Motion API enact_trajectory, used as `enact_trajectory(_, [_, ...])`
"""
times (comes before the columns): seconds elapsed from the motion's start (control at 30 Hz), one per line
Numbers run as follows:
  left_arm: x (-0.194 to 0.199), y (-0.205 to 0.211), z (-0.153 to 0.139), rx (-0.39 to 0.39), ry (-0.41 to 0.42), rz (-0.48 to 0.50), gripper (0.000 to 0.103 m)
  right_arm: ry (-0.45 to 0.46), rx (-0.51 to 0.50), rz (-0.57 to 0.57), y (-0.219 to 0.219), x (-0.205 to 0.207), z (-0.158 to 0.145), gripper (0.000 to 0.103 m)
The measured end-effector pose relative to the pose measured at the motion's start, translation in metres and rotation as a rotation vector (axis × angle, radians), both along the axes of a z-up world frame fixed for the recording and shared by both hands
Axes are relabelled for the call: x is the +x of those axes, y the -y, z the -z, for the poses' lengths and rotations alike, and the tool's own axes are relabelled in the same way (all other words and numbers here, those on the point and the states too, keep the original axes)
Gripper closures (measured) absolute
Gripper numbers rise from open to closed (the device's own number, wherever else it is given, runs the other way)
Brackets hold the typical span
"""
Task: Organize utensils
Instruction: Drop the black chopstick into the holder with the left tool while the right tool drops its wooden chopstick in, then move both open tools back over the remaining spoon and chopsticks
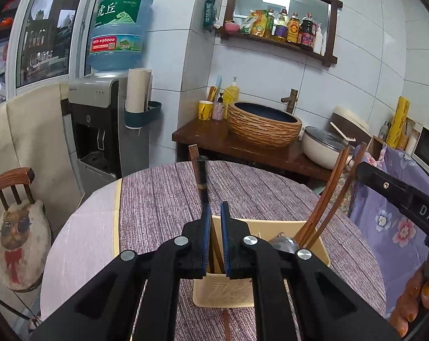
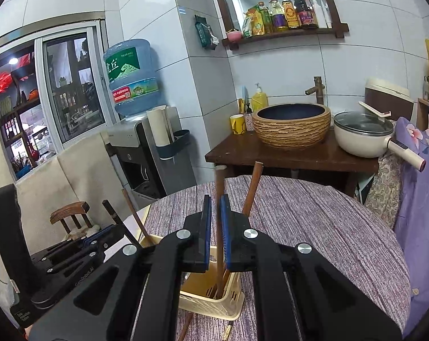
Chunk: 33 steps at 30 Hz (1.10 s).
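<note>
Left gripper [image 1: 216, 213] jaws slightly spread around chopsticks [image 1: 201, 176] above the holder [image 1: 223, 292]; right gripper [image 2: 216, 207] jaws pinching a chopstick [image 2: 220, 182] above it.

Your cream plastic basket [image 2: 211, 298] with slotted walls stands upright on the striped purple tablecloth; brown wooden chopsticks [image 2: 250, 189] stand in it, tips down, leaning outward at different angles; one dark chopstick [image 1: 201, 180] rises nearly upright over its near edge; two more utensils [image 2: 186, 325] lie flat on the cloth just beside its base.
</note>
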<state>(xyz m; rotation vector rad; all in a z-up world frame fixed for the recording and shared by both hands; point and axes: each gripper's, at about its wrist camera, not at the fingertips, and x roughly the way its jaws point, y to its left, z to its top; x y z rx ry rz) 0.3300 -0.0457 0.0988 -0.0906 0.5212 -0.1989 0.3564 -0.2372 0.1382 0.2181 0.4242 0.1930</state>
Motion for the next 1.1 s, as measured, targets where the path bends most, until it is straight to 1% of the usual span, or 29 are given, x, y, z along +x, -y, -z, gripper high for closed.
enact_trajectory(0.03, [-0.003, 0.0, 0.0, 0.001, 0.005, 0.002, 0.077, -0.002, 0.005, -0.005, 0.001, -0.001, 0.001, 0.089])
enact_trajectory(0.07, [-0.007, -0.002, -0.001, 0.001, 0.016, 0.003, 0.06, 0.001, 0.008, -0.003, 0.001, -0.003, 0.001, 0.083])
enact_trajectory(0.1, [-0.013, -0.004, -0.002, -0.002, 0.033, -0.001, 0.052, 0.009, 0.008, 0.002, 0.002, -0.005, 0.001, 0.063])
enact_trajectory(0.13, [-0.019, -0.006, -0.003, -0.007, 0.05, -0.008, 0.045, 0.027, 0.005, 0.011, 0.003, -0.01, 0.0, 0.048])
enact_trajectory(0.2, [-0.029, -0.01, -0.003, -0.01, 0.065, -0.005, 0.044, 0.056, -0.012, 0.021, 0.002, -0.019, -0.001, 0.048])
enact_trajectory(0.23, [-0.034, -0.012, -0.002, -0.01, 0.064, 0.001, 0.041, 0.064, -0.02, 0.013, 0.001, -0.024, -0.001, 0.048])
enact_trajectory(0.27, [-0.038, -0.015, -0.001, -0.012, 0.06, 0.001, 0.035, 0.069, -0.021, 0.003, 0.0, -0.029, 0.0, 0.048])
enact_trajectory(0.3, [-0.043, -0.019, 0.001, -0.02, 0.054, -0.004, 0.032, 0.072, -0.021, -0.002, 0.0, -0.033, 0.001, 0.046])
enact_trajectory(0.33, [-0.047, -0.022, 0.004, -0.029, 0.05, -0.006, 0.027, 0.074, -0.022, -0.008, 0.0, -0.04, 0.002, 0.042])
enact_trajectory(0.4, [-0.055, -0.028, 0.009, -0.042, 0.036, -0.002, 0.025, 0.069, -0.026, -0.005, 0.0, -0.05, 0.007, 0.036])
enact_trajectory(0.43, [-0.06, -0.03, 0.013, -0.042, 0.026, 0.001, 0.022, 0.064, -0.031, -0.005, 0.0, -0.056, 0.011, 0.034])
enact_trajectory(0.47, [-0.065, -0.031, 0.018, -0.037, 0.015, 0.007, 0.019, 0.056, -0.037, -0.01, 0.0, -0.061, 0.015, 0.033])
enact_trajectory(0.53, [-0.074, -0.031, 0.026, -0.023, -0.005, 0.02, 0.017, 0.037, -0.042, -0.014, 0.0, -0.07, 0.025, 0.028])
enact_trajectory(0.57, [-0.079, -0.031, 0.03, -0.016, -0.01, 0.027, 0.016, 0.021, -0.04, -0.017, 0.0, -0.075, 0.032, 0.027])
enact_trajectory(0.67, [-0.093, -0.031, 0.046, 0.011, -0.032, 0.053, 0.013, -0.031, -0.043, -0.017, 0.001, -0.087, 0.053, 0.026])
enact_trajectory(0.8, [-0.103, -0.032, 0.073, 0.022, -0.083, 0.096, 0.013, -0.115, -0.078, -0.009, 0.003, -0.1, 0.09, 0.026])
enact_trajectory(0.93, [-0.108, -0.026, 0.095, 0.051, -0.134, 0.142, 0.013, -0.19, -0.072, 0.012, 0.011, -0.112, 0.126, 0.026])
enact_trajectory(1.03, [-0.114, -0.018, 0.106, 0.076, -0.14, 0.155, 0.013, -0.225, -0.078, 0.035, 0.015, -0.121, 0.144, 0.026])
enact_trajectory(1.1, [-0.116, -0.01, 0.111, 0.077, -0.166, 0.194, 0.013, -0.252, -0.066, 0.039, 0.019, -0.124, 0.153, 0.026])
